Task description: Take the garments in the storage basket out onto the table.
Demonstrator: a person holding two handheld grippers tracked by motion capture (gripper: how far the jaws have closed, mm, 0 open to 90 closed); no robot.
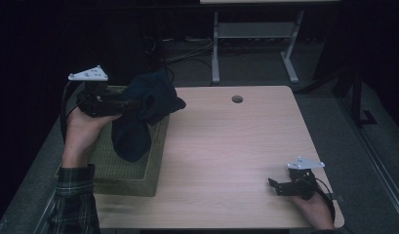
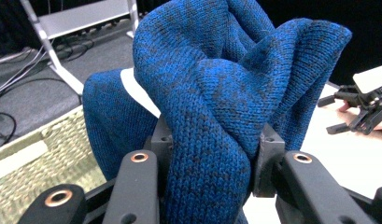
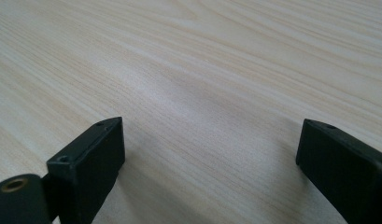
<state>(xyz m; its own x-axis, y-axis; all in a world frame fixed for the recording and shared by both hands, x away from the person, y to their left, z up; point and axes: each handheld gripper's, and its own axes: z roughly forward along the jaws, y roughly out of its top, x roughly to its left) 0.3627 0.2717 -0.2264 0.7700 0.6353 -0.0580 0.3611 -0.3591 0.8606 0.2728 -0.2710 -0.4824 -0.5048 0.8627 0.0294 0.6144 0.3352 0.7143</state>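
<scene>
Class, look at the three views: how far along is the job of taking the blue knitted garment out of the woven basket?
Done: the left gripper has clamped the blue knitted garment and raised it. In hand: its lower end hangs over the woven basket, not yet clear. Left: bringing it across onto the wooden table, where the right gripper rests open.

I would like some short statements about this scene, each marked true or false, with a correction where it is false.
1. The left gripper is shut on the dark blue knitted garment. True.
2. The blue garment lies flat on the light wooden table. False: it hangs from the left gripper above the woven green basket.
3. The right gripper is open, with bare table between its jaws. True.
4. The basket stands at the table's right edge. False: it is at the left edge.
</scene>
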